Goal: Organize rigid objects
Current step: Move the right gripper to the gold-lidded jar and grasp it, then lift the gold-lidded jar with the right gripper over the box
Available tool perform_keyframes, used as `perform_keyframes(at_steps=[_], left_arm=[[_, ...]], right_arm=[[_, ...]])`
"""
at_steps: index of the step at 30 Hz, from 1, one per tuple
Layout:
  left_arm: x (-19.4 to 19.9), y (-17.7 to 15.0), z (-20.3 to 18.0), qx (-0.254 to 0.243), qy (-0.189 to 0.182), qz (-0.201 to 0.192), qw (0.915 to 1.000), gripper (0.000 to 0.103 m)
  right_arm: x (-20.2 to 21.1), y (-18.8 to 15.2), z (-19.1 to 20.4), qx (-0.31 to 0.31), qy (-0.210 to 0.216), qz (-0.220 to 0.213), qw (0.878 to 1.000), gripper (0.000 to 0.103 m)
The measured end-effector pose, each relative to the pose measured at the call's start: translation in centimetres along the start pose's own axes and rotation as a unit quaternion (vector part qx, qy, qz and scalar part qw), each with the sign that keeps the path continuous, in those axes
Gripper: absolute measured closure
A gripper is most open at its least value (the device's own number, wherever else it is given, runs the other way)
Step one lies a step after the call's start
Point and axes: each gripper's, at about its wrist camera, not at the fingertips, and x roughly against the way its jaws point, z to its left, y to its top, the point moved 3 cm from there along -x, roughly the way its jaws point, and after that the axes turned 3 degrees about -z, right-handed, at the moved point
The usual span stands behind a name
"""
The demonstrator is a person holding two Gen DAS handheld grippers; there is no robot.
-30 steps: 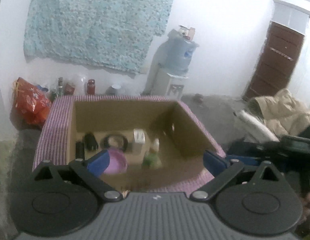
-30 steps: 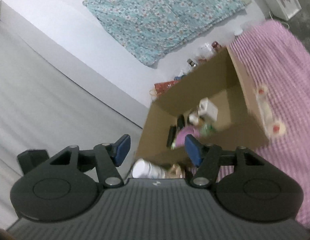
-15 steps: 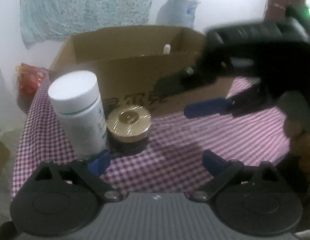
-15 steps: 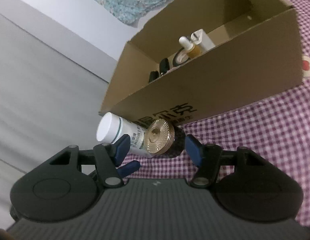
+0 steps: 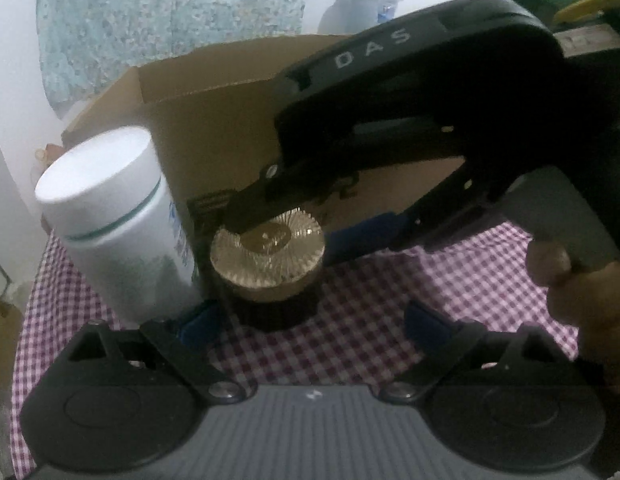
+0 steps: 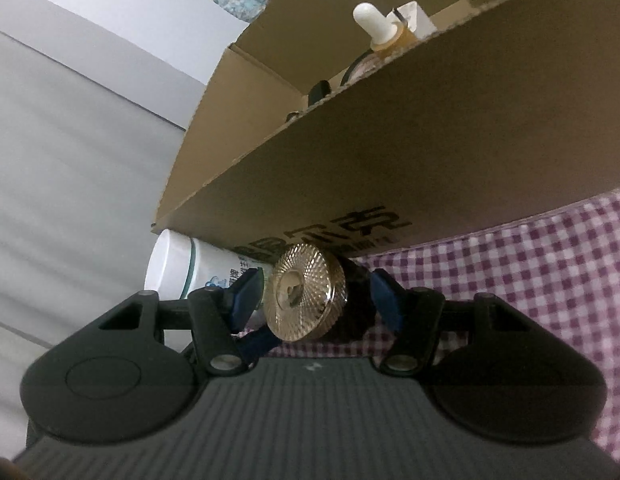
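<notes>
At frame centre, the gold-lidded dark round jar [image 6: 310,300] is now straddled, ungripped, by the lowered right tool [image 6: 316,295], jaws apart; the left tool [image 5: 312,320] is likewise spread, so pickup seems imminent.

The right gripper [image 6: 316,300] and left gripper [image 5: 310,320] both point down, jaws apart, nothing pinched, a hand [image 5: 582,292] at 3 o'clock

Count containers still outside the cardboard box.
2: a white bottle at the box's front left, and a gold-lidded jar beside it, between the right gripper fingers. Others may be hidden.
</notes>
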Motion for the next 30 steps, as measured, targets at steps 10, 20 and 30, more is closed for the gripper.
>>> perform_keyframes(at_steps=[10,20,30], left_arm=[[-0.5,0.8,0.0,-0.008,-0.012,0.000,0.9999,0.005],[-0.4,1.3,-3.9,-0.039,-0.054,-0.008,0.9978,0.005],[-0.9,1.7,-7.0,-0.072,-0.109,-0.017,0.9913,0.007]], right_arm=[[0.0,0.9,-0.8,-0.003,0.017,0.014,1.000,0.042],[3.3,0.2,-2.6,-0.003,-0.007,0.003,1.000,0.042],[8.2,-0.8,-5.7,-0.031,-0.030,-0.025,0.999,0.042]])
